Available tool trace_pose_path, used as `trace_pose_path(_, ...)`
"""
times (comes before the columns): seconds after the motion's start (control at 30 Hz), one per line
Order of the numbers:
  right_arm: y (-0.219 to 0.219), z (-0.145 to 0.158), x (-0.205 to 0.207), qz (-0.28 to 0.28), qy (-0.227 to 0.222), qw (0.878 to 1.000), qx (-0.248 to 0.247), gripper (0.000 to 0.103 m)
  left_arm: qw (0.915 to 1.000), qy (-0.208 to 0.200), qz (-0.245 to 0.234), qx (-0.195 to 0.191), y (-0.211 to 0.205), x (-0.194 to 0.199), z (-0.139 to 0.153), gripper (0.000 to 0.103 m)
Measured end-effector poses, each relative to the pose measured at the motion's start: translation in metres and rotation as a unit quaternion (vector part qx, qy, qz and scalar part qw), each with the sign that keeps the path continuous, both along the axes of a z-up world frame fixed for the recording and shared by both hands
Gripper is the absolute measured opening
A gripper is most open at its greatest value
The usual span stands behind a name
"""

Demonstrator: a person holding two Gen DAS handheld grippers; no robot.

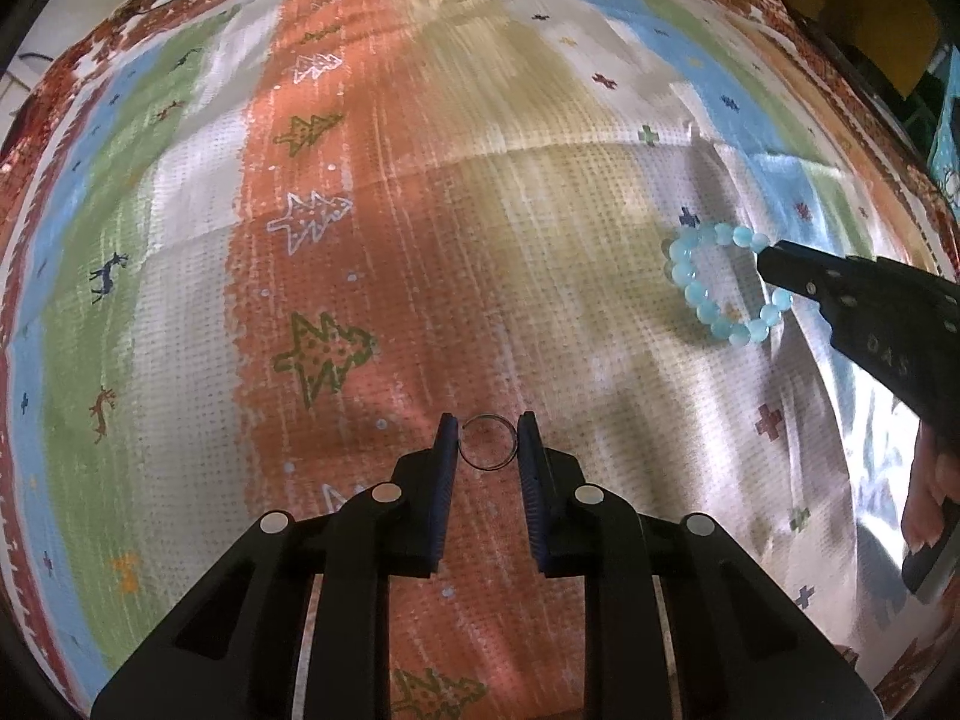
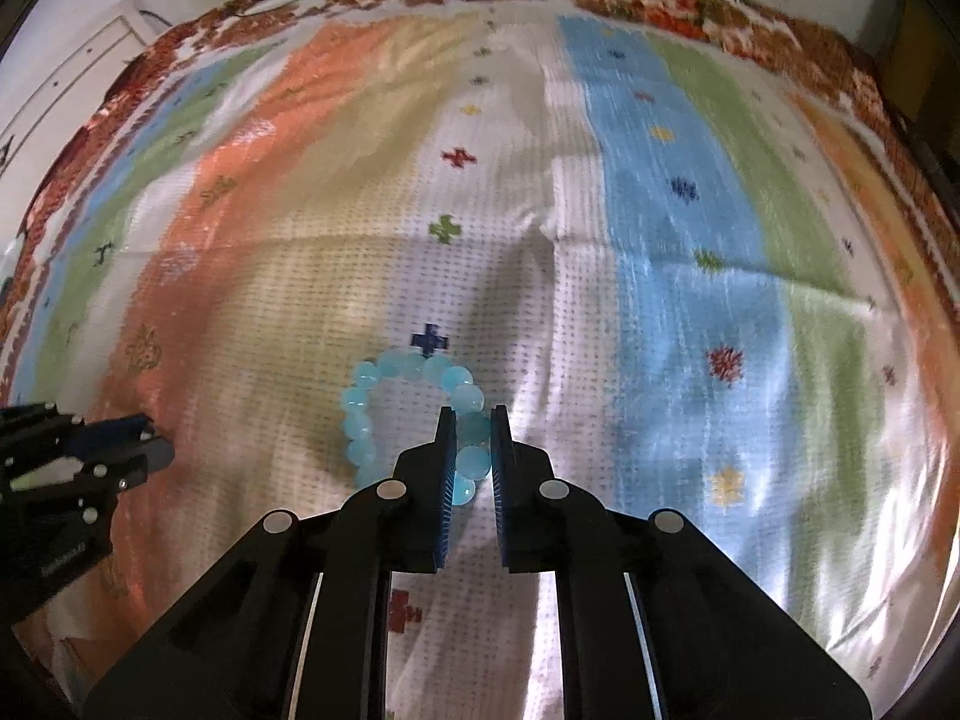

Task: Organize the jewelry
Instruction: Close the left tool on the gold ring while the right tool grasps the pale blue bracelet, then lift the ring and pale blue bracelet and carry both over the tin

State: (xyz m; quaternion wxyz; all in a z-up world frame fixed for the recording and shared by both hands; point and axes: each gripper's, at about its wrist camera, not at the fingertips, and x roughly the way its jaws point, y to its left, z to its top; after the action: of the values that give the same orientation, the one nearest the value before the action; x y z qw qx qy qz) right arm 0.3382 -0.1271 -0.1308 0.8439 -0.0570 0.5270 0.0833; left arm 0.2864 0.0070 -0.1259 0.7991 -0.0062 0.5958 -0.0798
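A thin metal ring lies flat on the orange stripe; a pale-blue bead bracelet lies on white cloth.

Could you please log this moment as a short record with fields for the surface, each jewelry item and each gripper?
surface: patterned cloth with coloured stripes
ring: thin metal ring flat on the cloth
bracelet: pale blue bead bracelet on the cloth
left gripper: fingers either side of the ring, not yet closed on it
right gripper: fingers straddling one side of the bracelet, beads between them

Sunlit patchwork-print bedspread, white wall
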Motion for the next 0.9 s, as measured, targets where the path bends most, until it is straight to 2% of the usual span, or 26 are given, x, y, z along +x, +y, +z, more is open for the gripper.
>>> trace_pose_path(0.43, 0.004, 0.020, -0.026, 0.018, -0.019, 0.999, 0.026, 0.012, 0.9992, -0.026, 0.022, -0.021, 0.003, -0.015, 0.023, 0.020)
trace_pose_path(0.6, 0.011, 0.036, -0.039, 0.033, -0.046, 0.998, 0.033, 0.012, 0.9985, -0.039, 0.029, -0.027, 0.003, -0.025, 0.031, 0.020)
trace_pose_path(0.9, 0.014, 0.055, -0.058, 0.049, -0.069, 0.996, 0.040, 0.012, 0.9957, -0.068, 0.035, -0.052, -0.001, -0.044, 0.055, 0.020)
